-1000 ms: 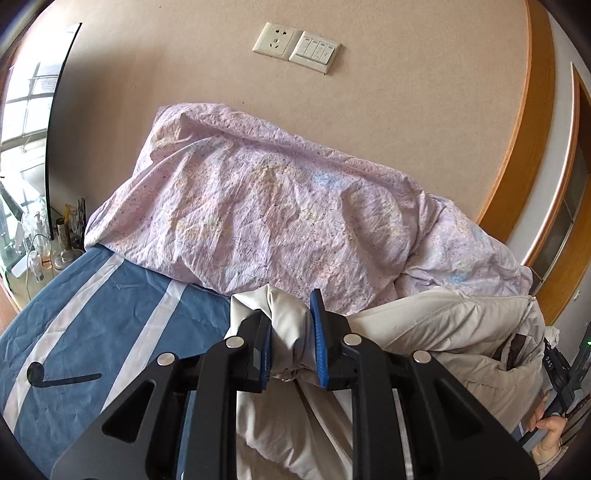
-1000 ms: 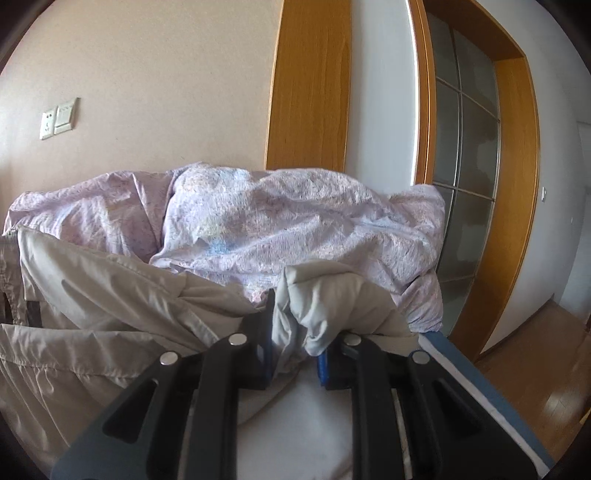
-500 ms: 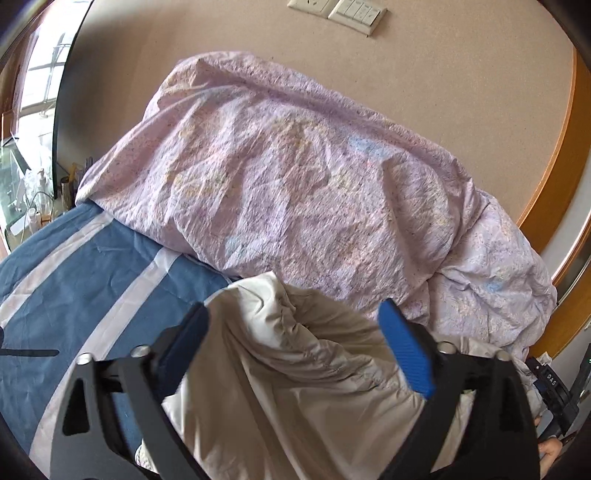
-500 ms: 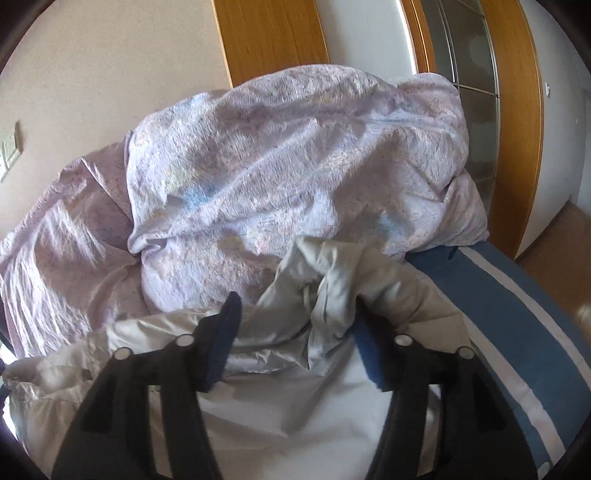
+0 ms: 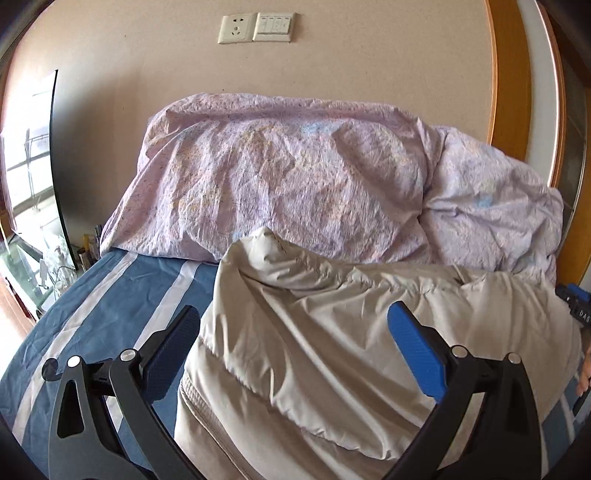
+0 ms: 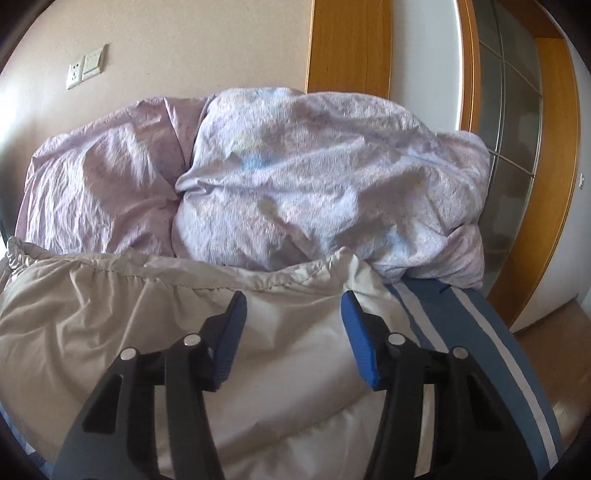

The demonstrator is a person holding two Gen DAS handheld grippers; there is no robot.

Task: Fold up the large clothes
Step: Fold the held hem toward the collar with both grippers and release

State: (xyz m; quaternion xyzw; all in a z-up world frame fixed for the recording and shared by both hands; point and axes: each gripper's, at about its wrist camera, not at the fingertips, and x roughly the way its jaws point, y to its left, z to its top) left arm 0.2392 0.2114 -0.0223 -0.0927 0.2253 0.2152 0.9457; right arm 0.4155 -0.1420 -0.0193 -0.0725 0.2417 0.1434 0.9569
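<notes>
left wrist view: left gripper [image 5: 293,328] has its 2 blue-padded black fingers [image 5: 415,349] spread wide apart, nothing pinched. beige puffy quilted jacket [image 5: 332,339] lies crumpled on the blue bedsheet with white stripes [image 5: 110,314], below and between the fingers; pads not pressing on the fabric. one bunched corner of the jacket pokes up against the lilac floral crumpled duvet [image 5: 295,177], which is heaped just behind the jacket along the beige wall [image 5: 369,55]. white wall socket and switch plate [image 5: 255,27] sits high above the duvet. bedsheet shows left of the jacket. part of the right gripper [image 5: 574,306] peeks in at the jacket's right edge, with a bit of the person's hand [image 5: 585,373] below it; details too small.

right wrist view: right gripper [image 6: 293,314] has fingers [image 6: 360,339] partly apart and closing; jacket [image 6: 147,314] fabric lies under and between them, pads not clamped on it. jacket's gathered hem edge runs just ahead of the fingertips, touching the duvet [image 6: 314,177] behind it. striped bedsheet [image 6: 461,321] is bare right of the jacket. orange wooden door frame with glass panels [image 6: 517,147] stands right of the duvet; socket and switch [image 6: 86,70] are upper left of it.
</notes>
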